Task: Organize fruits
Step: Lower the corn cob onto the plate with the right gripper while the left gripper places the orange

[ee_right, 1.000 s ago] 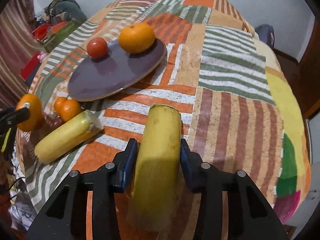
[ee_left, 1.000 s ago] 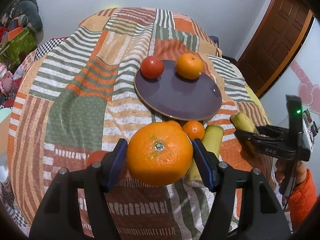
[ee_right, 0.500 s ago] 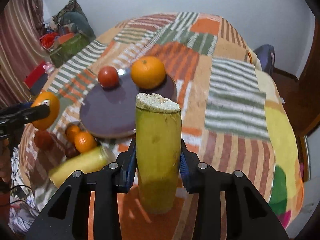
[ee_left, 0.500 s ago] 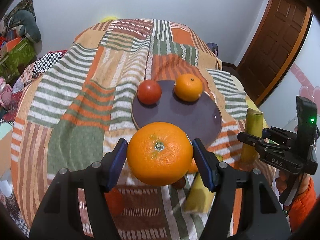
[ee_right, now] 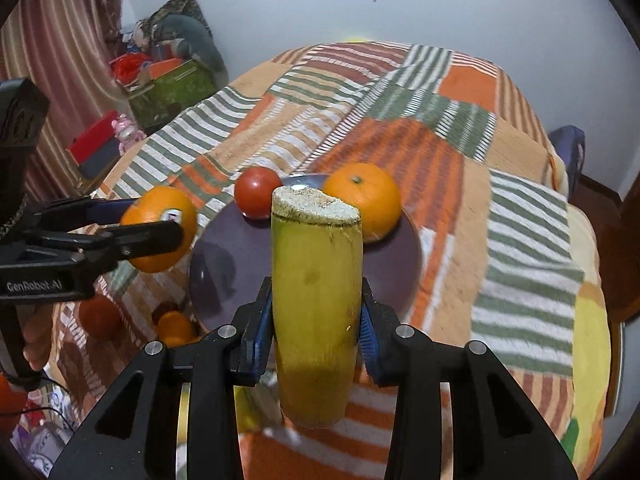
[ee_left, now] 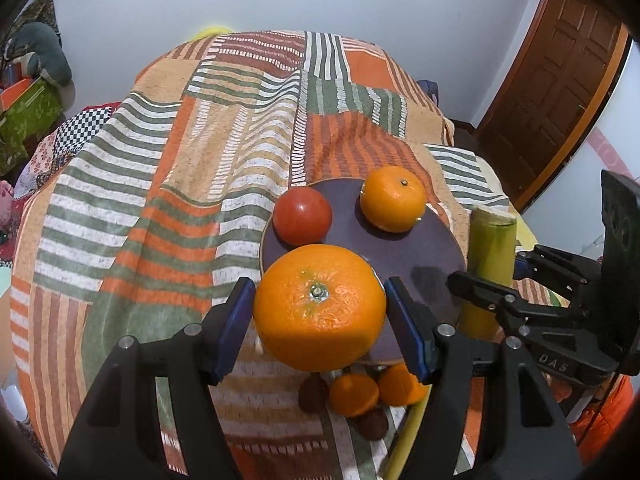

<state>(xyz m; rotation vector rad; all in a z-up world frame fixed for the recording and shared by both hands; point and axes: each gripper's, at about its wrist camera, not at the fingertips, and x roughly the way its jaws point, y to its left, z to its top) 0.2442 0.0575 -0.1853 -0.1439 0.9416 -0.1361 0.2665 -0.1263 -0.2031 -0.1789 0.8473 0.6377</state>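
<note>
My left gripper (ee_left: 320,312) is shut on a large orange (ee_left: 318,312) and holds it in the air over the near edge of a dark purple plate (ee_left: 428,248). On the plate lie a red tomato (ee_left: 302,216) and a second orange (ee_left: 393,199). My right gripper (ee_right: 316,316) is shut on a yellow-green sugarcane piece (ee_right: 316,280), held upright above the plate's near rim (ee_right: 404,256). The cane (ee_left: 490,256) and the right gripper (ee_left: 500,292) also show at the right of the left wrist view. The held orange (ee_right: 160,234) shows at the left of the right wrist view.
Small tangerines (ee_left: 354,394) and dark round fruits (ee_left: 314,394) lie on the striped patchwork cloth (ee_left: 180,200) just below the plate. Boxes and toys (ee_right: 168,88) stand at the left. A wooden door (ee_left: 560,92) is at the right.
Both grippers have lifted their fruit off the cloth and moved toward the plate. The cane has gone from lying flat to upright. The orange now hangs over the plate's near edge.
</note>
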